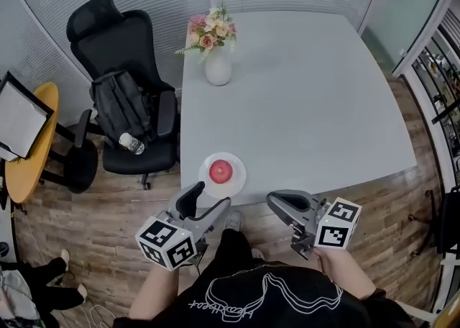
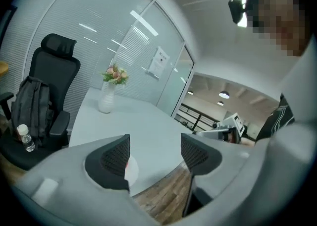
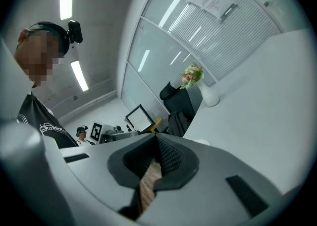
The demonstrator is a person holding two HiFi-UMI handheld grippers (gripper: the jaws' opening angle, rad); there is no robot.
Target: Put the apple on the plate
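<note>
A red apple (image 1: 221, 170) sits on a small white plate (image 1: 234, 183) at the near edge of the grey table (image 1: 302, 89). My left gripper (image 1: 207, 203) hangs just in front of that edge, slightly left of the plate, jaws wide open with nothing between them. In the left gripper view, the left gripper (image 2: 154, 153) shows only a sliver of the plate (image 2: 132, 170) beside its left jaw. My right gripper (image 1: 275, 201) is off the table's edge to the plate's right, shut and empty. The right gripper view shows the right gripper (image 3: 156, 156) with its pads together.
A white vase of flowers (image 1: 218, 67) stands at the table's far left. Left of the table, a black office chair (image 1: 108, 39) holds a backpack (image 1: 118, 107) and a bottle (image 1: 131, 144). A yellow round table (image 1: 29, 147) is farther left. Wood floor lies below both grippers.
</note>
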